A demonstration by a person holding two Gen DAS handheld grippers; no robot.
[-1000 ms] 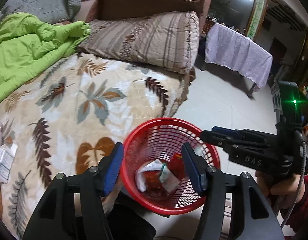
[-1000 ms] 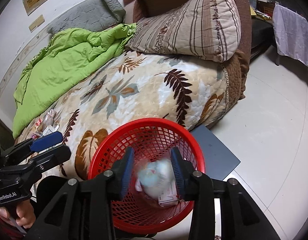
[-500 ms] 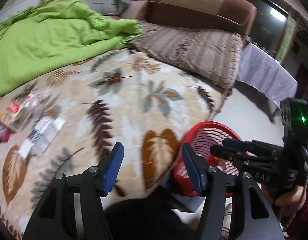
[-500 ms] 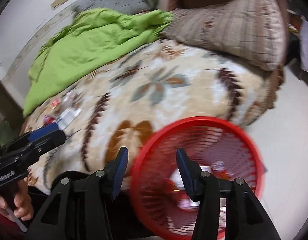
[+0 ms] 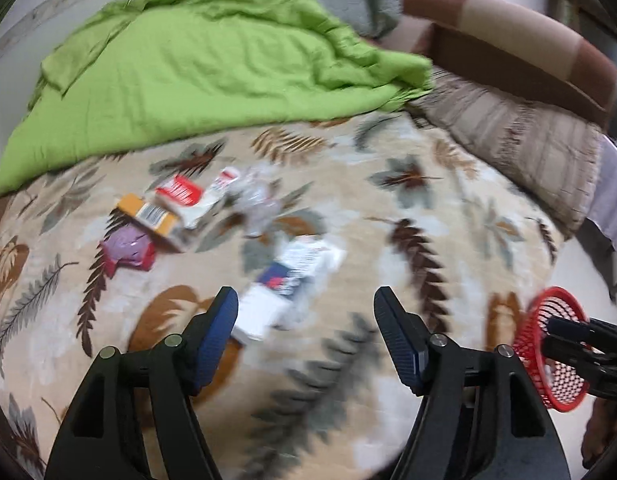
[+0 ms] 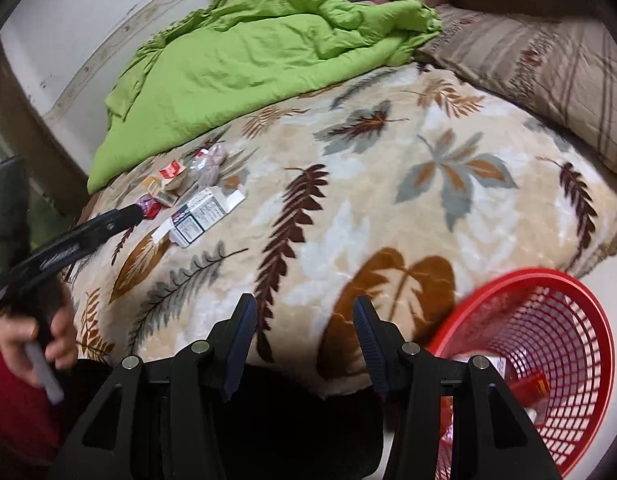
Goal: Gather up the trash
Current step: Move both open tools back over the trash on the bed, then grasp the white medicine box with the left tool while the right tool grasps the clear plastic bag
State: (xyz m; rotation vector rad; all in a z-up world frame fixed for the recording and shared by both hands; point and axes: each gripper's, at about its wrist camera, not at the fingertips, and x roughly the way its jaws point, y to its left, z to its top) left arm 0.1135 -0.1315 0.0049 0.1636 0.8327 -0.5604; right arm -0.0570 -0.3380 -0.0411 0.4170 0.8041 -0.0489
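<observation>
Across the leaf-patterned blanket [image 6: 388, 208], on its far left side, lies a loose scatter of trash. Nearest is one flattened white carton [image 5: 292, 280] with a dark blue panel and small print too blurred to read. Beyond it lie an orange box [image 5: 150, 216] bearing a barcode, a red-and-white packet [image 5: 180, 192], a purple-and-red wrapper [image 5: 126, 250] and crumpled clear plastic [image 5: 256, 200]. One red mesh basket [image 6: 548, 360] stands at the near right, wrappers inside. Left gripper [image 5: 306, 336] has just been opening, its jaws apart with nothing between them. Right gripper [image 6: 304, 340] has likewise widened and holds nothing. One green quilt [image 5: 196, 64] lies bunched at the far side.
</observation>
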